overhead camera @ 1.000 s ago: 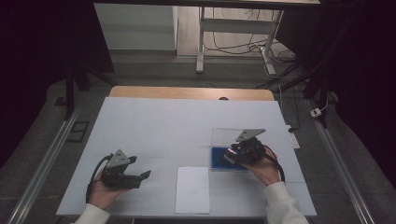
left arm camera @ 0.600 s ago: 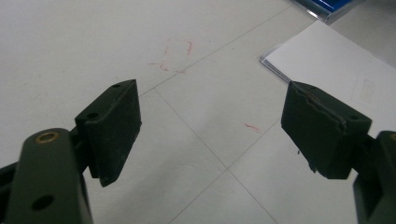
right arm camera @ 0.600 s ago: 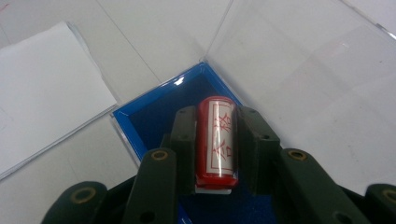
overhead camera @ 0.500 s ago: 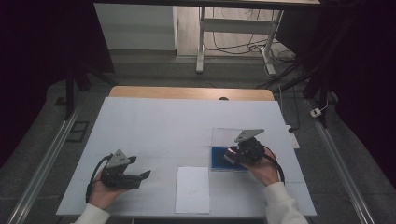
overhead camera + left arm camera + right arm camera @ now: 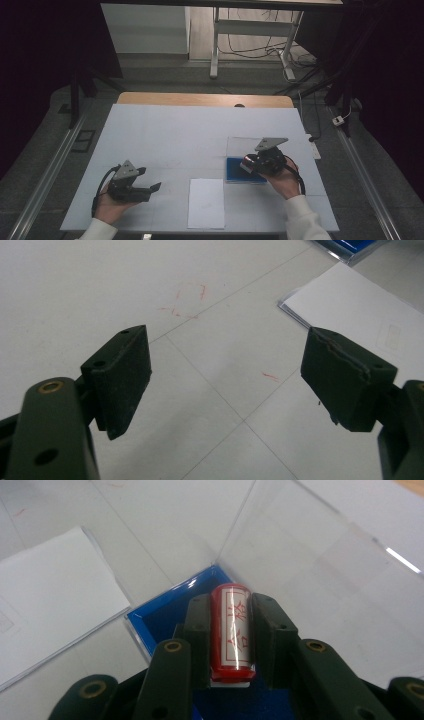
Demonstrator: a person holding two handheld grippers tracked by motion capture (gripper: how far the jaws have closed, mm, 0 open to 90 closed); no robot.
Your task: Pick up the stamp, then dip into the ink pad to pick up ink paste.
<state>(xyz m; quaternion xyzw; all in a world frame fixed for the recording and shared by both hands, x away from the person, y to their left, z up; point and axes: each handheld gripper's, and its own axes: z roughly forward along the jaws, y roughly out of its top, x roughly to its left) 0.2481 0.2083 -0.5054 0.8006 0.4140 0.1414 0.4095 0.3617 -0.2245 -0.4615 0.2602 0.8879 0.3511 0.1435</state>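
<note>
Jaws of the right gripper (image 5: 231, 640) have just been closing and now clamp a red cylindrical stamp with a glossy shell and a white label of red characters (image 5: 234, 630), one black pad against each long side. Its long axis runs along the jaws, the rounded end pointing away from the hand. The stamp sits over a shallow blue tray inside a clear plastic box (image 5: 165, 615), whose transparent lid (image 5: 320, 565) stands open behind it. From the high view this box (image 5: 235, 170) lies towards the desk's right edge, closer to the near edge than the far one. Jaws of the left gripper (image 5: 225, 385) stand wide apart, holding nothing, above the matt white desk (image 5: 75, 290) near its near-left corner. Between both grippers lies a flat white rectangular sheet of paper (image 5: 206, 202) at the near edge.
</note>
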